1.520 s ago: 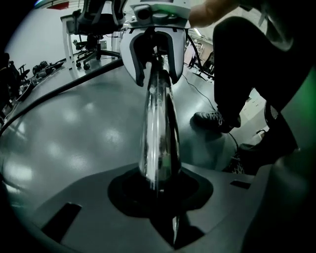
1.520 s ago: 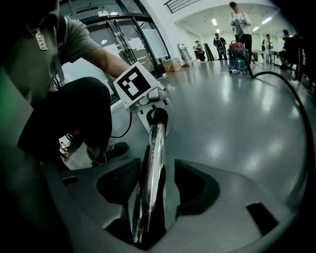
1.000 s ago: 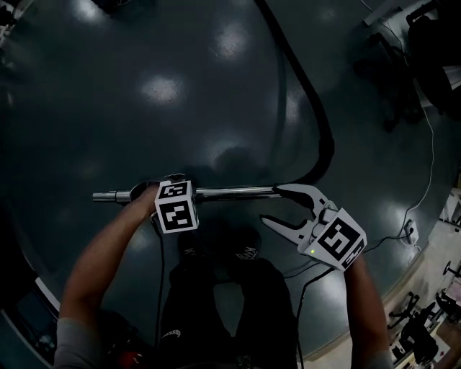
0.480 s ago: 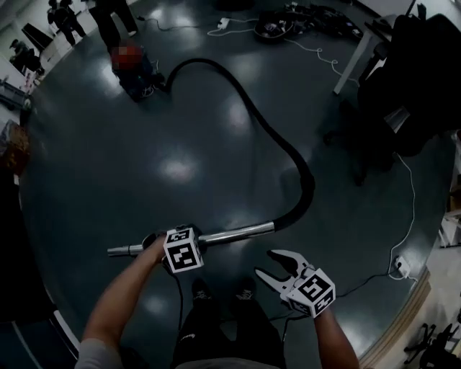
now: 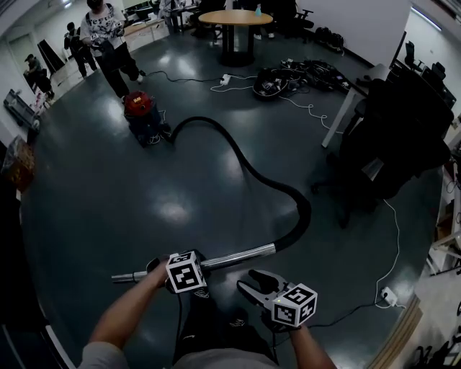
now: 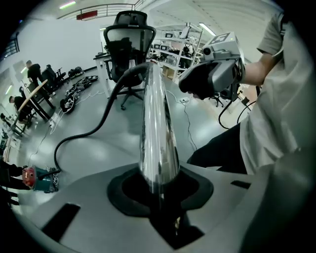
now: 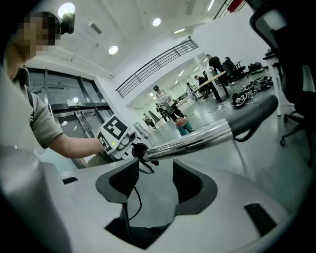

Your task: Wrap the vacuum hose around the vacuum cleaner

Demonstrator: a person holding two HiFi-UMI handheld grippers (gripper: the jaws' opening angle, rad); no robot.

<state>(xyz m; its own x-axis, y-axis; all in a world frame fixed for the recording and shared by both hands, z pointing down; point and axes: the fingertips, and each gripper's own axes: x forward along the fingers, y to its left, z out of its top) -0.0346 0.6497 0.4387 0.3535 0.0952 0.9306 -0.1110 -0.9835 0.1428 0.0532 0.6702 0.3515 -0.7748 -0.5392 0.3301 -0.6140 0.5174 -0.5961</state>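
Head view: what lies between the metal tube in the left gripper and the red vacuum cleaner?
The black hose, curving over the floor from metal tube to vacuum cleaner; the head view shows it.

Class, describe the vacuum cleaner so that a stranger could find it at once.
Start at the round table at the far end. Left and nearer, by a standing person, sits the vacuum cleaner. It alone has a red top, and the black hose ends at it.

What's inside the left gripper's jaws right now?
The chrome wand of the vacuum hose, clamped in the left gripper. In the head view its marker cube covers the grip itself.
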